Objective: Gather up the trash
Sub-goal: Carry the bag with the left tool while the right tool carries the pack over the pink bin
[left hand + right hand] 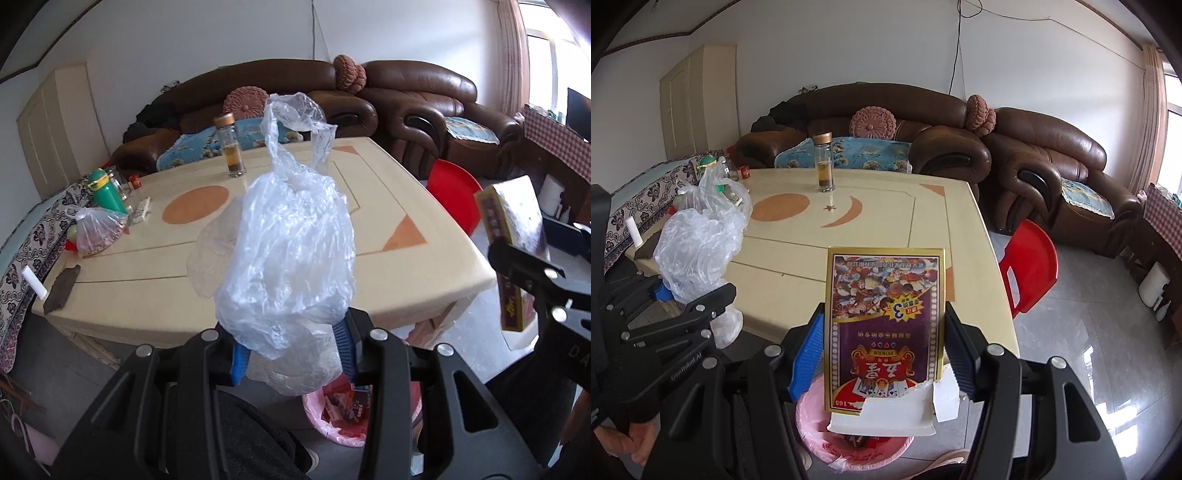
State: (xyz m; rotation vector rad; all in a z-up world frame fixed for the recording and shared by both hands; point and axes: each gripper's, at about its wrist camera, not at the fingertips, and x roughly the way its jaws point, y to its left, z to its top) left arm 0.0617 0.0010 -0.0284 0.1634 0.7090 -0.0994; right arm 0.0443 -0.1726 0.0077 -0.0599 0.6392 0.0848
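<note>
Left gripper (291,347) fingers clamped on crumpled clear plastic bag (288,251), bag held upright above near edge of cream tabletop (388,236). Right gripper (882,354) fingers clamped on both sides of poker card box (884,317), print upside down, torn white flap at lower end. Both items held over pink trash bin (849,443) on floor, wrappers visible inside. On tabletop: glass bottle (232,147), green bottle (105,192), bag of reddish contents (98,230). Red chair (1028,264) beside tabletop.
</note>
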